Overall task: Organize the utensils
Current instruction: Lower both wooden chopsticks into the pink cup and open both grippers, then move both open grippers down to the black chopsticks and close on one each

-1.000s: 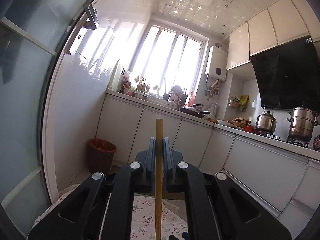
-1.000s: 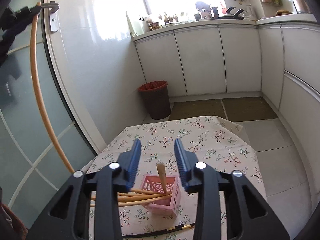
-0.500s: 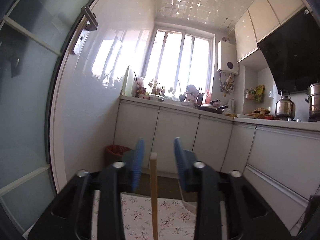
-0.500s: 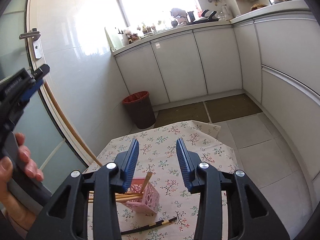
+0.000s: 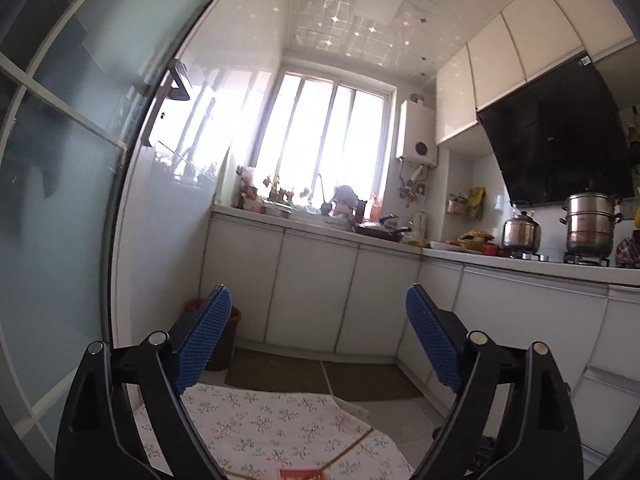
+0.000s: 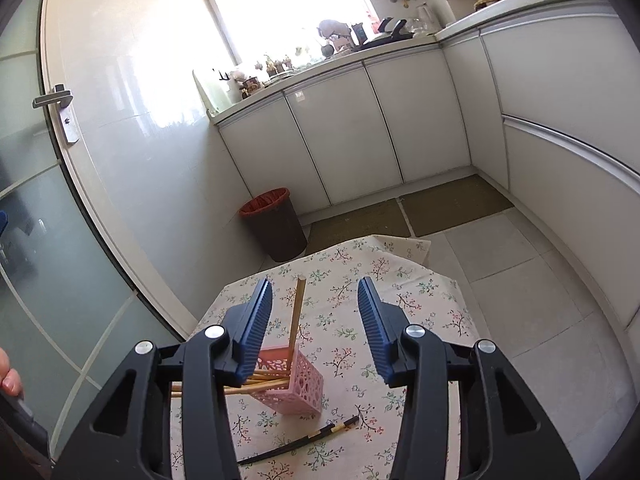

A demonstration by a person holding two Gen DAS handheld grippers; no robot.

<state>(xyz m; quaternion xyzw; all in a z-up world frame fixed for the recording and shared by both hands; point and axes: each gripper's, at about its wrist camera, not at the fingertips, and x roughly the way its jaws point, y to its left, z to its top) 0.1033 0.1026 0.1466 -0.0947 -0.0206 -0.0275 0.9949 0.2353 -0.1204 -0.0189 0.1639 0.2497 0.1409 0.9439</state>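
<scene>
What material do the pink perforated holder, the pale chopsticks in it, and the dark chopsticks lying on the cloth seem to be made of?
Pink perforated holder: likely moulded plastic, matte; even colour, regular lattice holes.
Pale chopsticks: probably bamboo or light wood, unvarnished; tan, dull surface.
Dark chopsticks: possibly lacquered wood or plastic; black shafts with pale banded ends, too small to settle.

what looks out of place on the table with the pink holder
The pink holder is tipped askew, wooden chopsticks spilling out sideways and one leaning upright. A black chopstick lies loose on the floral tablecloth.
</scene>
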